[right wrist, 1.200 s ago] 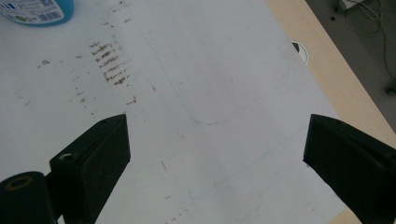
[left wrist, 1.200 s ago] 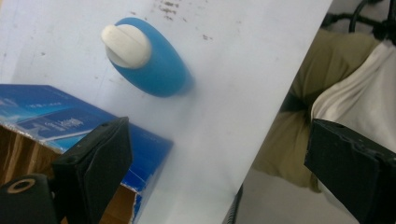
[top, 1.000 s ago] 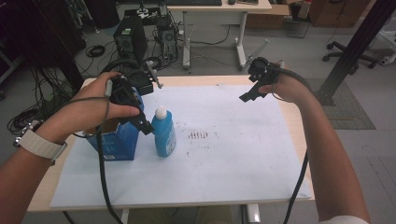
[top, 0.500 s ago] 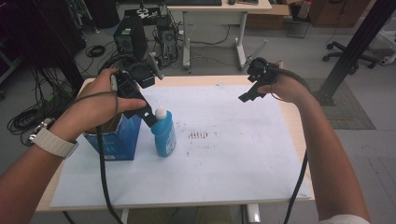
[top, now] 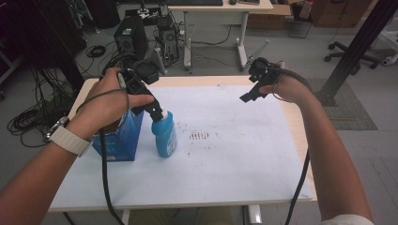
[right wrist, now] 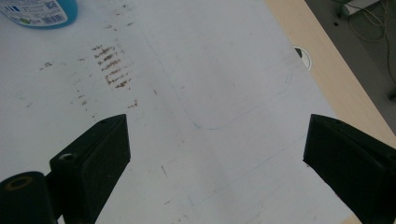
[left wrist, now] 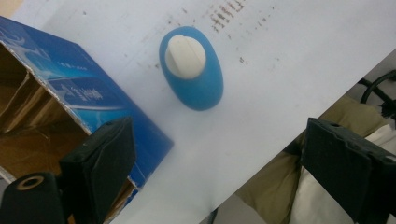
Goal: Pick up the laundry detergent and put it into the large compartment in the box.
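Note:
A blue bottle (top: pixel 165 137) with a white cap (left wrist: pixel 185 56) stands upright on the white sheet (top: pixel 225 154). Touching its left side is an open blue cardboard box (top: pixel 117 140). My left gripper (top: pixel 156 111) hovers just above the bottle's cap and points down. In the left gripper view the bottle (left wrist: pixel 192 77) lies below and ahead of the left gripper (left wrist: pixel 219 140), whose jaws are open wide with nothing between them. My right gripper (top: pixel 249 94) hangs open over the sheet's far right part, and the right gripper (right wrist: pixel 215 135) holds nothing.
The box's brown inside (left wrist: pixel 32 116) is open toward the top. Brown smudges (top: pixel 201 136) mark the sheet's middle. The wooden table edge (right wrist: pixel 322 65) with a cable hole (right wrist: pixel 303 56) runs along the sheet. Computers and cables (top: pixel 141 33) stand on the floor behind the table.
My left gripper has moved from over the box to the right and slightly farther back, and is now above the bottle's cap. The right gripper has hardly moved.

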Demonstrator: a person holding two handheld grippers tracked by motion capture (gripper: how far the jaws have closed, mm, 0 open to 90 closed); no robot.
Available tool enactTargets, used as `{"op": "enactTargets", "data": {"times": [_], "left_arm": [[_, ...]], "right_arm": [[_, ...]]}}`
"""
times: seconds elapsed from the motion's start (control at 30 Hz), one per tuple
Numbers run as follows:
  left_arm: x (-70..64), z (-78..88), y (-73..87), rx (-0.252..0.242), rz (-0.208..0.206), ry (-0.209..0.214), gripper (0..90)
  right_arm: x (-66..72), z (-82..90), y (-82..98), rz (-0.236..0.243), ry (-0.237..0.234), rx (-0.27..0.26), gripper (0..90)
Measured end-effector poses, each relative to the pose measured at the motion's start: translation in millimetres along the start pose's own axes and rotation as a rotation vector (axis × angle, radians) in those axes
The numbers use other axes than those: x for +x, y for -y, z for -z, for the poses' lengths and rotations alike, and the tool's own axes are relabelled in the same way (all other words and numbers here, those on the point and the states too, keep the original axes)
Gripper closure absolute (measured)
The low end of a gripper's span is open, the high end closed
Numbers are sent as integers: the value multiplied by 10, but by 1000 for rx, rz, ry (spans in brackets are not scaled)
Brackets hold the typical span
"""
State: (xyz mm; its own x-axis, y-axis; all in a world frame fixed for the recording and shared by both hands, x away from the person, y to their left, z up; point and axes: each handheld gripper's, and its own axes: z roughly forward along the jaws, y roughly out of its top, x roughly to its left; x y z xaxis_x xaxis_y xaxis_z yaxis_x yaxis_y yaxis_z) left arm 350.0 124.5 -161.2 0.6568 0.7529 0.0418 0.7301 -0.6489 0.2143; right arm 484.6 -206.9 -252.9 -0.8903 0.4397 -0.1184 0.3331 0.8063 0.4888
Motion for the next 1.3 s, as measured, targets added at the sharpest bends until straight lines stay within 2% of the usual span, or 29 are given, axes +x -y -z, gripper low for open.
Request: {"op": "enactTargets", "data": {"times": [0.23, 0.43, 0.73, 0.93, 1.07, 1.3], "left_arm": [[48, -34, -18, 2, 43, -8, 94], [82, -99, -35, 3, 101, 4, 99], [116, -190, -90, 20, 162, -22, 101], [132, -223, -130, 10, 216, -32, 102], [138, -260, -154, 10, 237, -39, 101], [155, -361, -180, 14, 265, -25, 100]], "right_arm": [[8, 11, 5, 5, 0, -2, 74], [19, 14, -1, 8, -1, -4, 73], [25, -7, -19, 12, -5, -3, 74], [18, -15, -21, 11, -6, -5, 74], [15, -17, -17, 12, -7, -2, 74], [10, -20, -14, 13, -8, -8, 74]]}}
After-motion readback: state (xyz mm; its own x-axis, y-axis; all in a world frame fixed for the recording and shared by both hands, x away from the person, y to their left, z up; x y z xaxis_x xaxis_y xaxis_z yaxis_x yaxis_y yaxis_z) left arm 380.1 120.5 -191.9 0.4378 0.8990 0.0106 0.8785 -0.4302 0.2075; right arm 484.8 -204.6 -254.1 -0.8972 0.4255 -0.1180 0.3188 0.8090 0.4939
